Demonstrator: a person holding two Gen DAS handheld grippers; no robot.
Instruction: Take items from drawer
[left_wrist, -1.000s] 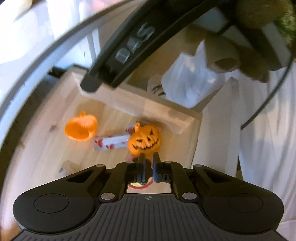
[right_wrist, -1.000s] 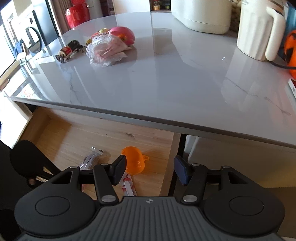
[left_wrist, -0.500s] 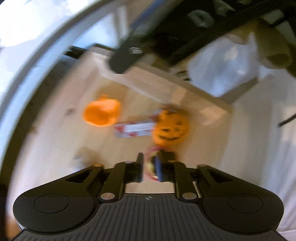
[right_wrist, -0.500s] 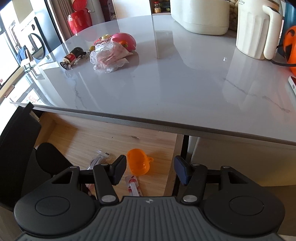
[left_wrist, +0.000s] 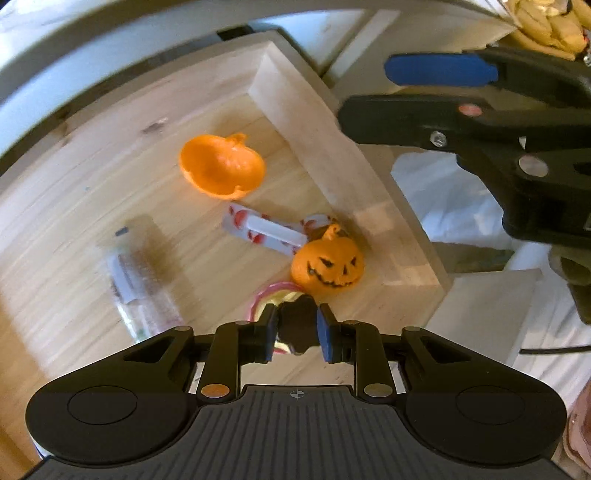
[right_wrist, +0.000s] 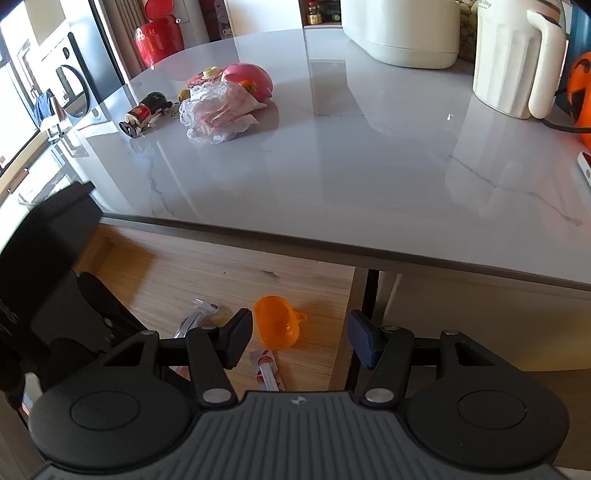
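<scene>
The wooden drawer (left_wrist: 332, 166) stands pulled out under the tabletop. On its floor lie an orange pumpkin half-shell (left_wrist: 221, 166), a jack-o'-lantern toy (left_wrist: 327, 264), a white packet with red print (left_wrist: 266, 232) and a clear wrapped packet (left_wrist: 140, 273). My left gripper (left_wrist: 295, 332) is low in the drawer, just in front of the jack-o'-lantern. Its pads press on a small dark toy (left_wrist: 295, 323) with a pink-rimmed yellow part. My right gripper (right_wrist: 299, 332) hangs open above the drawer's front, nothing between its fingers. Beyond it lie the half-shell (right_wrist: 277, 325) and the printed packet (right_wrist: 267, 369).
The grey marble tabletop (right_wrist: 369, 166) carries a small figurine (right_wrist: 144, 112), a lacy pink bag (right_wrist: 221, 110), a white jug (right_wrist: 513, 62) and a white appliance (right_wrist: 402, 33). An orange lantern (right_wrist: 581, 96) shows at its right edge. A white plastic bag (left_wrist: 443, 192) lies beside the drawer.
The left wrist view has swung round over the drawer, and its fingers stand wider apart, now with the dark toy between them. The right gripper has barely moved and stays open.
</scene>
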